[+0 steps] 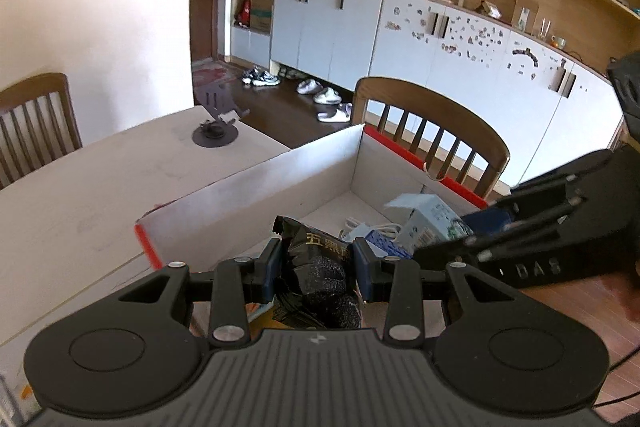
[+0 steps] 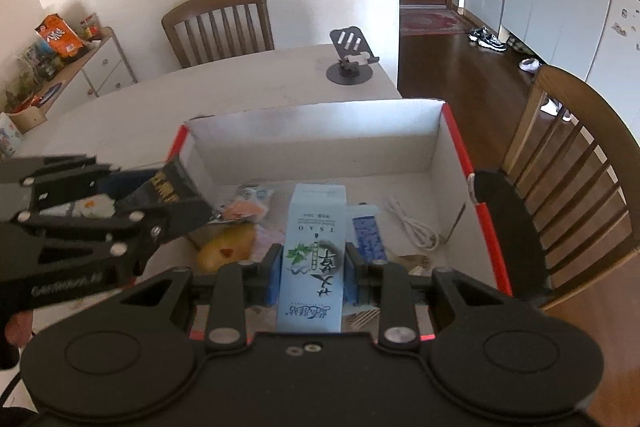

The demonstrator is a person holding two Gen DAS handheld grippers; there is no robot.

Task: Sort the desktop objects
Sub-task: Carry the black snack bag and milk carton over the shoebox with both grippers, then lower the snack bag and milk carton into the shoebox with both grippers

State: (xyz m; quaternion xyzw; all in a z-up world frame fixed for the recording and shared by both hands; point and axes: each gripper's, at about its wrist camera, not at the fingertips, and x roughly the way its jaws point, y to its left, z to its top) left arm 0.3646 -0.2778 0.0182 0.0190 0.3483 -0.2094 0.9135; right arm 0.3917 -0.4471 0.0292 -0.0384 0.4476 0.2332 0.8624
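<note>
You held the crinkly black snack bag [image 1: 316, 267] and the pale blue carton [image 2: 314, 259] pinched in the jaws (both over the red-edged white cardboard box [image 2: 436, 139]); lower each before releasing.

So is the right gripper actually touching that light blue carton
Touching. In the right wrist view, the right gripper has its blue jaws pressed flat against both sides of the light blue carton, with no gap showing on either side, above the box.

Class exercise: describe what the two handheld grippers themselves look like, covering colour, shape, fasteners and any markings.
Both the left gripper and the right gripper are matte black, with ribbed bases, two round discs, and linkage arms pinned by silver screws. Their fingertips carry blue pads. From the other wrist's view, each shows pale lettering on its side, too blurred to read reliably.
</note>
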